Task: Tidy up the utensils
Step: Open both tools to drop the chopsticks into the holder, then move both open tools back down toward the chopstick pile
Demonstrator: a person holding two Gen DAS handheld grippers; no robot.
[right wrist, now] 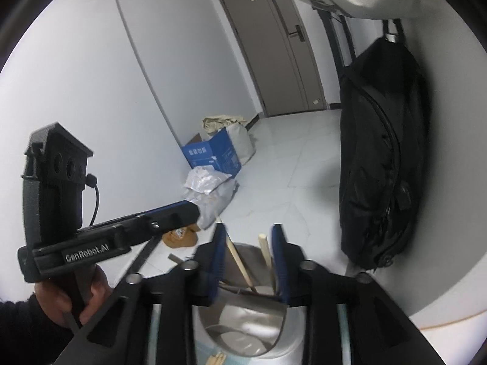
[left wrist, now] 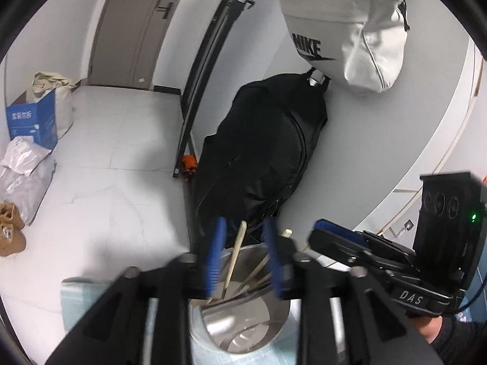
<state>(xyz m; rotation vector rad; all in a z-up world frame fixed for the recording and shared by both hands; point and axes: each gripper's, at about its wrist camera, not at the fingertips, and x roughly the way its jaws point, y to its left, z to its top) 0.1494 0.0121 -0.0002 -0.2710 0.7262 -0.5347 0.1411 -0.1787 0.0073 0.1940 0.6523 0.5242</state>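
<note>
Seen from the left wrist, the left gripper hangs over a round stainless-steel utensil holder, its blue-padded fingers spread apart with nothing pinched between them. Pale wooden chopsticks stand tilted inside the steel holder, their tops rising in the gap between the pads; whether a pad touches one I cannot tell — the picture is blurred there. The holder stands on a light blue mat. To the right, the right gripper reaches in at a slant, its black-and-blue fingers looking pressed together. Beyond hang a black padded jacket and a white Nike drawstring bag against a grey wall. Across the white tiled floor sit a blue cardboard box, a crumpled silvery plastic bag and a pair of tan shoes, near a grey-brown door.

From the right wrist, the right gripper shows its blue pads standing apart over the same steel holder, with two wooden sticks leaning between them — so the two views disagree on this claw, and I cannot settle it. At the left, a hand grips the left gripper, seen edge-on. The jacket hangs at the right; box, bag and shoes lie along the wall.
</note>
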